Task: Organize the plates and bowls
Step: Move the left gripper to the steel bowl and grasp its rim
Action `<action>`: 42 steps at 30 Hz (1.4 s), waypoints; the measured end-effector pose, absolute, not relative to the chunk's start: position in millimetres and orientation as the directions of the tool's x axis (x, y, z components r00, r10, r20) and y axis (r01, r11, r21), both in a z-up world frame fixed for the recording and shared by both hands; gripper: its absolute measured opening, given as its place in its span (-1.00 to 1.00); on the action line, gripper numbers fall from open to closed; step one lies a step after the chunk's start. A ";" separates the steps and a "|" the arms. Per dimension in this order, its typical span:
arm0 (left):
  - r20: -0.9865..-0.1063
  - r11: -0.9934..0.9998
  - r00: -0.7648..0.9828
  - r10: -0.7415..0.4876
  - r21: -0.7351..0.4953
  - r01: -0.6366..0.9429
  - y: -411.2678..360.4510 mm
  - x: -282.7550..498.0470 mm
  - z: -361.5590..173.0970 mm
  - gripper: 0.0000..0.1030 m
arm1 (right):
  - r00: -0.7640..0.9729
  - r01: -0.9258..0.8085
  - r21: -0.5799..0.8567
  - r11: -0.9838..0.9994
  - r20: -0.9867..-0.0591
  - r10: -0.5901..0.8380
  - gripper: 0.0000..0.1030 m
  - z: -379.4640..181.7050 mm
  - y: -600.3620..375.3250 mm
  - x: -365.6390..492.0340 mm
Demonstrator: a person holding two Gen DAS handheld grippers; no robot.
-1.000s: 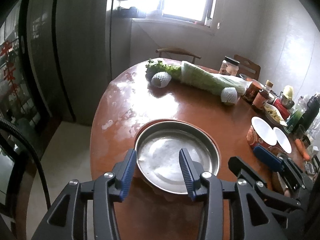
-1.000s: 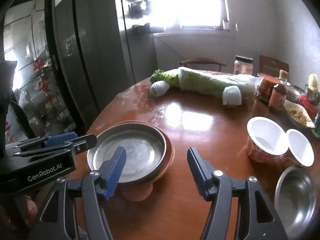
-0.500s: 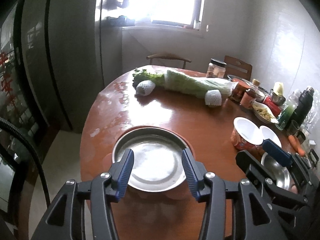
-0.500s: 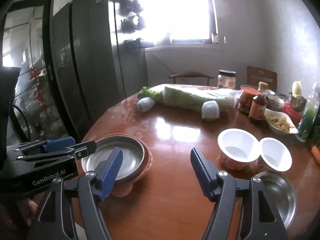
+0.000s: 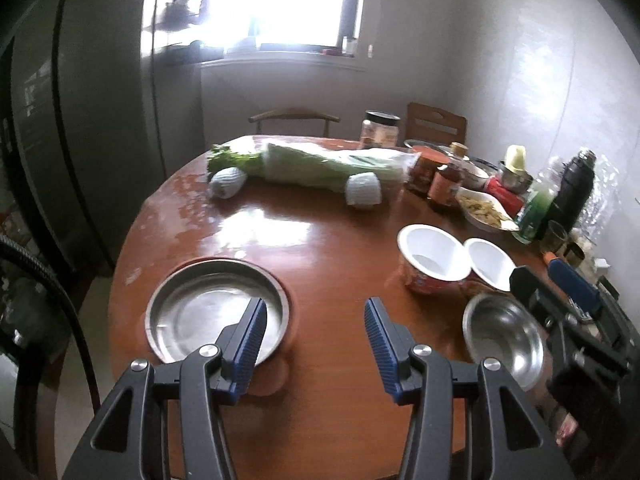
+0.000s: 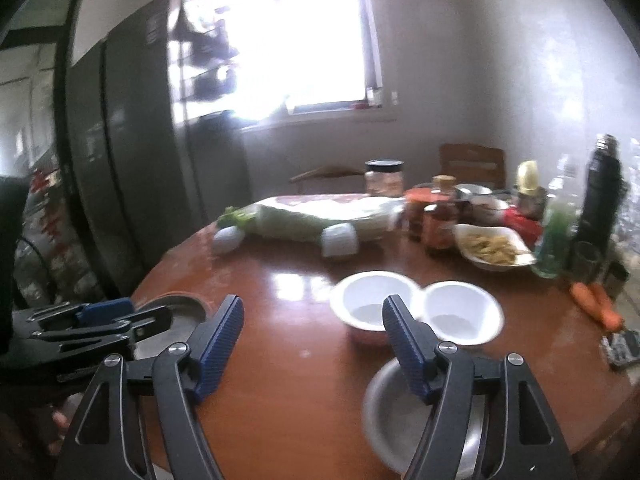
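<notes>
A steel plate (image 5: 208, 316) rests on a brown plate (image 5: 289, 322) at the near left of the round table; its rim also shows in the right wrist view (image 6: 182, 303). A steel bowl (image 5: 502, 336) sits near the right edge and under my right fingers (image 6: 404, 416). Two white paper bowls (image 5: 434, 250) (image 5: 492, 266) stand touching behind it, also in the right wrist view (image 6: 374, 306) (image 6: 460, 312). My left gripper (image 5: 314, 334) is open and empty, right of the steel plate. My right gripper (image 6: 312, 332) is open and empty above the table.
A long cabbage (image 5: 320, 164), two foam-netted fruits (image 5: 228, 182) (image 5: 362, 190), jars and sauce bottles (image 5: 442, 186), a dish of food (image 5: 482, 208), a green bottle (image 5: 534, 206) and a black flask (image 5: 572, 196) crowd the far and right side. Carrots (image 6: 598, 308) lie at the right edge. Chairs stand behind.
Both grippers have pulled back and swung right. The steel plate has slid left in both views, and the steel bowl and paper bowls have come nearer the centre. Both grippers stay open.
</notes>
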State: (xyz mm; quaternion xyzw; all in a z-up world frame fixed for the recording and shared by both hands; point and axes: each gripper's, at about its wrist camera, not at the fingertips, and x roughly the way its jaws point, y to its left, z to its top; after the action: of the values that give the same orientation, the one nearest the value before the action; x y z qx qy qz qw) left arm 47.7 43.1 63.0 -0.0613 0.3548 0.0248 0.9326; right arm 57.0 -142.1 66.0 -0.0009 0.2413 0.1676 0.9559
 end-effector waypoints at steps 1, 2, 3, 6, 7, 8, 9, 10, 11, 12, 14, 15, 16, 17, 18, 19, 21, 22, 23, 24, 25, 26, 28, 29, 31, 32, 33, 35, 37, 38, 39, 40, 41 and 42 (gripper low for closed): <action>-0.664 0.992 0.748 -0.002 -0.095 -0.082 38.7 48.5 63.4 -0.02 | 0.833 -0.309 0.077 0.948 -0.459 0.309 0.43 66.6 -148.1 56.4; -0.663 0.993 0.749 -0.010 -0.093 -0.070 32.3 50.0 64.2 -0.02 | 0.840 -0.293 0.076 0.953 -0.456 0.294 0.43 67.4 -156.5 56.1; -0.663 0.994 0.749 -0.017 -0.093 -0.060 27.6 51.1 64.6 -0.02 | 0.845 -0.280 0.074 0.957 -0.455 0.282 0.43 67.7 -162.8 55.9; -0.661 0.995 0.749 -0.041 -0.095 -0.029 12.2 53.4 66.0 -0.01 | 0.858 -0.239 0.071 0.969 -0.452 0.244 0.43 68.6 -185.6 56.2; -0.660 0.995 0.749 -0.052 -0.097 -0.017 6.3 54.8 65.9 -0.01 | 0.856 -0.228 0.066 0.971 -0.462 0.232 0.43 67.5 -192.3 57.7; -0.661 0.995 0.748 -0.060 -0.099 -0.007 1.0 56.8 65.7 -0.01 | 0.854 -0.218 0.062 0.974 -0.471 0.221 0.43 66.3 -197.8 58.3; -0.662 0.995 0.746 -0.067 -0.099 0.001 -3.3 58.3 64.8 -0.01 | 0.853 -0.207 0.062 0.976 -0.477 0.211 0.43 64.3 -205.0 59.0; -0.665 0.995 0.743 -0.075 -0.100 0.012 -8.3 60.4 63.3 0.00 | 0.850 -0.202 0.066 0.977 -0.483 0.208 0.43 61.2 -209.1 60.4; -0.673 0.995 0.735 -0.085 -0.099 0.024 -15.2 63.9 60.4 0.00 | 0.846 -0.193 0.065 0.979 -0.494 0.200 0.43 58.3 -214.3 61.2; -0.677 0.995 0.730 -0.092 -0.098 0.034 -20.9 66.0 58.2 0.00 | 0.843 -0.181 0.060 0.982 -0.505 0.186 0.43 55.1 -218.9 61.2; -0.689 0.993 0.716 -0.114 -0.100 0.061 -34.2 72.0 52.1 0.00 | 0.835 -0.154 0.054 0.987 -0.527 0.159 0.43 47.3 -230.3 61.9; -0.695 0.992 0.709 -0.124 -0.104 0.071 -39.1 74.4 49.2 0.00 | 0.829 -0.143 0.054 0.988 -0.539 0.149 0.43 42.9 -236.6 63.0; -0.700 0.991 0.701 -0.136 -0.110 0.081 -43.9 77.2 46.0 0.00 | 0.824 -0.133 0.058 0.989 -0.548 0.143 0.43 38.6 -241.6 64.1; -0.706 0.989 0.693 -0.145 -0.113 0.092 -50.0 80.4 42.0 0.00 | 0.820 -0.126 0.061 0.990 -0.555 0.139 0.43 35.7 -245.8 64.8; -0.710 0.989 0.689 -0.147 -0.111 0.096 -54.2 81.9 39.4 0.00 | 0.815 -0.120 0.066 0.991 -0.563 0.136 0.43 32.1 -250.8 65.6; -0.714 0.989 0.683 -0.151 -0.110 0.103 -58.6 83.8 36.8 0.00 | 0.811 -0.113 0.068 0.991 -0.571 0.131 0.43 28.7 -254.9 66.6; -0.726 0.987 0.669 -0.160 -0.111 0.115 -66.6 88.0 30.4 0.00 | 0.804 -0.100 0.063 0.993 -0.583 0.118 0.43 21.9 -261.2 68.0; -0.732 0.986 0.661 -0.163 -0.113 0.119 -70.1 90.2 27.1 0.00 | 0.800 -0.096 0.063 0.993 -0.589 0.114 0.43 18.4 -264.2 69.0; -0.735 0.986 0.657 -0.166 -0.113 0.122 -72.9 92.0 24.5 0.00 | 0.793 -0.094 0.061 0.994 -0.599 0.112 0.43 14.3 -267.0 70.2; -0.740 0.986 0.652 -0.165 -0.112 0.123 -76.3 94.4 21.3 0.00 | 0.786 -0.093 0.061 0.994 -0.608 0.111 0.43 9.9 -269.5 71.3; -0.745 0.986 0.647 -0.163 -0.108 0.124 -78.8 95.8 19.1 0.00 | 0.781 -0.090 0.061 0.994 -0.615 0.109 0.43 5.9 -271.9 72.6; -0.748 0.986 0.643 -0.163 -0.105 0.127 -81.6 97.5 16.5 0.00 | 0.775 -0.089 0.060 0.994 -0.622 0.107 0.43 2.3 -273.5 73.5; -0.756 0.986 0.635 -0.161 -0.102 0.129 -86.1 100.6 12.1 0.00 | 0.766 -0.088 0.063 0.994 -0.634 0.108 0.43 -3.7 -275.8 75.6; -0.758 0.986 0.631 -0.164 -0.102 0.133 -88.3 101.9 9.9 0.00 | 0.761 -0.087 0.065 0.994 -0.639 0.109 0.43 -6.4 -276.9 76.2; -0.766 0.985 0.621 -0.167 -0.103 0.139 -92.8 104.7 5.0 0.00 | 0.753 -0.084 0.069 0.994 -0.649 0.109 0.43 -12.0 -279.9 78.5; -0.771 0.983 0.612 -0.176 -0.109 0.145 -95.6 106.9 1.4 0.00 | 0.748 -0.085 0.070 0.994 -0.654 0.110 0.43 -15.0 -280.8 79.8; -0.776 0.982 0.603 -0.184 -0.116 0.150 -97.5 108.7 -1.5 0.00 | 0.744 -0.084 0.068 0.994 -0.659 0.108 0.43 -16.6 -281.0 80.3; -0.786 0.980 0.588 -0.193 -0.123 0.157 -102.1 112.1 -7.4 0.00 | 0.731 -0.089 0.073 0.993 -0.672 0.114 0.43 -23.3 -282.0 82.9; -0.797 0.977 0.569 -0.204 -0.127 0.172 -108.0 116.2 -14.4 0.00 | 0.718 -0.089 0.075 0.993 -0.687 0.117 0.43 -30.1 -282.6 85.5; -0.802 0.976 0.561 -0.205 -0.129 0.173 -109.9 117.9 -17.8 0.00 | 0.713 -0.089 0.076 0.993 -0.691 0.117 0.43 -32.5 -282.6 86.6; -0.805 0.976 0.557 -0.206 -0.129 0.175 -111.2 118.9 -20.3 0.00 | 0.710 -0.088 0.076 0.993 -0.695 0.116 0.43 -35.1 -283.1 87.6; -0.807 0.976 0.553 -0.208 -0.130 0.176 -112.4 120.5 -23.4 0.00 | 0.707 -0.088 0.076 0.993 -0.697 0.116 0.43 -37.8 -283.5 88.7; -0.810 0.976 0.549 -0.206 -0.130 0.174 -113.3 121.2 -26.1 0.00 | 0.704 -0.088 0.081 0.993 -0.700 0.120 0.43 -39.7 -284.5 89.8; -0.813 0.976 0.545 -0.205 -0.131 0.172 -113.8 122.2 -28.3 0.00 | 0.701 -0.085 0.083 0.993 -0.703 0.119 0.43 -41.9 -285.2 90.6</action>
State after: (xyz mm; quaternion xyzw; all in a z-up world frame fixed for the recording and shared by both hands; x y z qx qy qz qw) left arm 122.2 -113.8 -28.3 -0.0178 0.4645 -0.1074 0.8788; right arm 90.6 -285.2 -41.9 0.0223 0.3825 0.0552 0.9220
